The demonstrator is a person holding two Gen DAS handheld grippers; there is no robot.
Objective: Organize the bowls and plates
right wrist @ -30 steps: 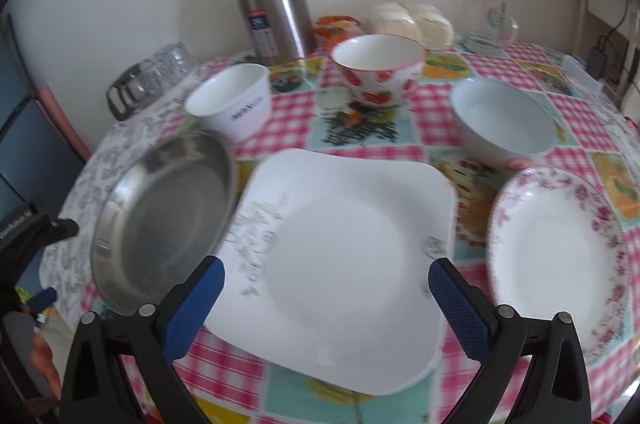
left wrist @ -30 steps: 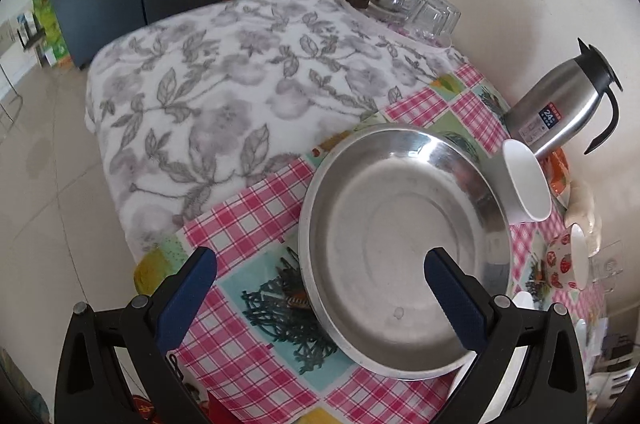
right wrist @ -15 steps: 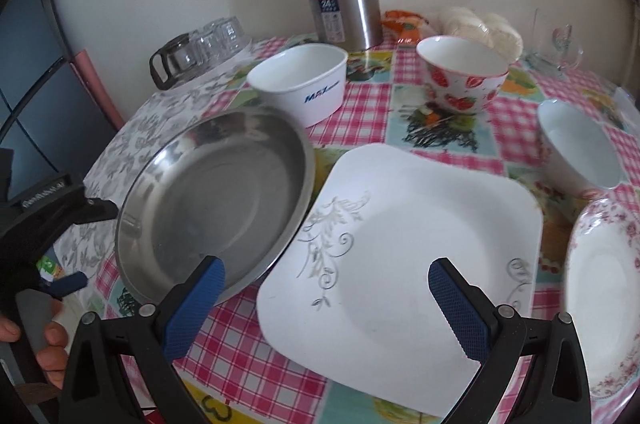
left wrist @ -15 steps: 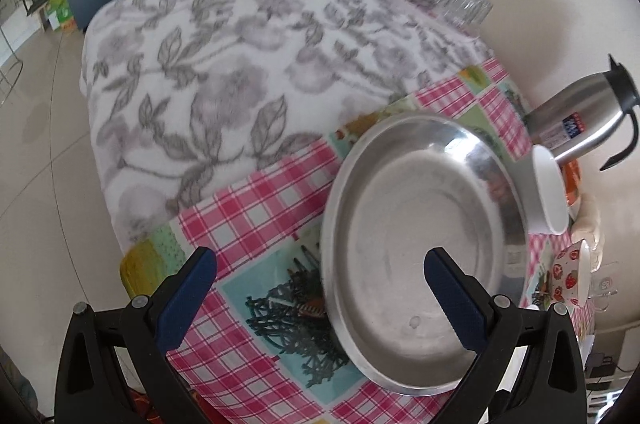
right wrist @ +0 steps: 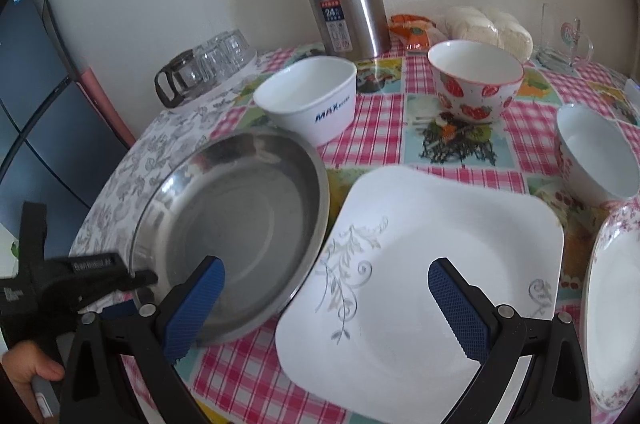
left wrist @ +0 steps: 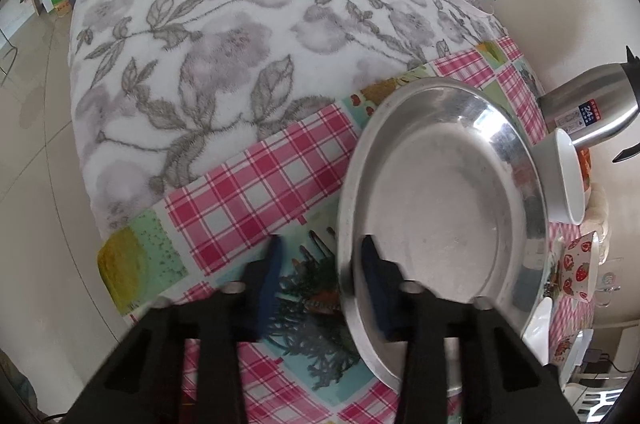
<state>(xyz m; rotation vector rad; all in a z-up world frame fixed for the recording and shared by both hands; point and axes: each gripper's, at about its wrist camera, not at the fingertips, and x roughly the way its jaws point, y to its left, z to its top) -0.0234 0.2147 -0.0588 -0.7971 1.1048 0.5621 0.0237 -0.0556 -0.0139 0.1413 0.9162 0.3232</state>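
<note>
Steel is the pan (right wrist: 240, 207), which lies at the left of the checked cloth (right wrist: 376, 127), its right rim over the edge of the square plate (right wrist: 432, 264). The left gripper (left wrist: 320, 256) is closing on the pan's near rim, one pad outside, one inside; contact I cannot tell. The right gripper (right wrist: 326, 288) stands wide and empty above pan and plate. Behind are a white bowl (right wrist: 308, 95) and a strawberry bowl (right wrist: 476, 83); further right, another bowl (right wrist: 596, 151) and a floral plate (right wrist: 616, 324).
</note>
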